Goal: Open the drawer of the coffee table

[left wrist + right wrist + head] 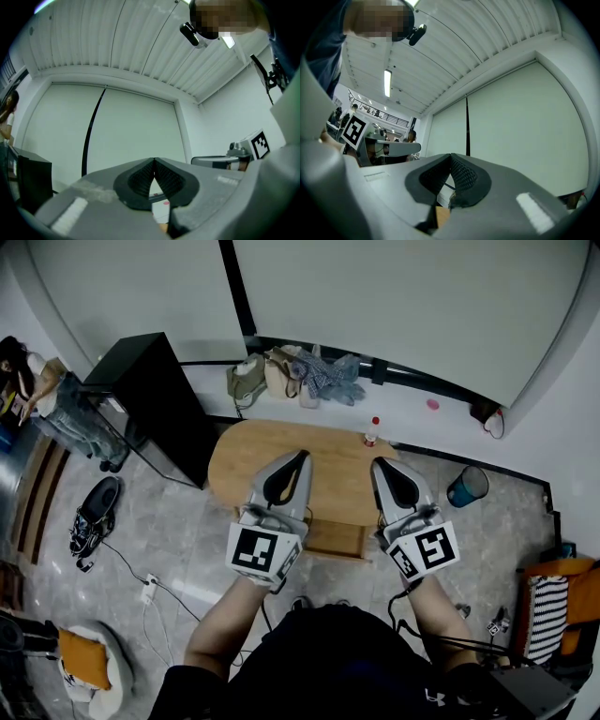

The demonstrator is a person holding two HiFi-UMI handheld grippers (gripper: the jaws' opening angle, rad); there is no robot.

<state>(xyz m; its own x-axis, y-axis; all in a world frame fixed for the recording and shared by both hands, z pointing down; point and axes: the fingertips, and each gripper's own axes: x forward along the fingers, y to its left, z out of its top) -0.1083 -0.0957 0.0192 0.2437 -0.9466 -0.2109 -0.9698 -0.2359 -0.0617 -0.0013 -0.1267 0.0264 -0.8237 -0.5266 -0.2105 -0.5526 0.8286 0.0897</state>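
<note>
In the head view an oval wooden coffee table [244,451] lies below me, and its wooden drawer [334,538] juts from the near side between my two hands. My left gripper [304,456] hangs over the table's middle, shut with nothing in it. My right gripper [378,464] hangs over the table's right part, also shut and empty. Both point slightly upward, away from the drawer. In the left gripper view the left gripper [153,160] has its tips touching against a pale wall. In the right gripper view the right gripper [450,155] shows its pads meeting the same way.
A small bottle with a red cap [371,433] stands on the table's far edge. A black cabinet [155,401] stands to the left, bags [281,373] along the wall behind, a teal bin [467,487] to the right. Shoes [94,512] and a power strip [148,587] lie on the floor.
</note>
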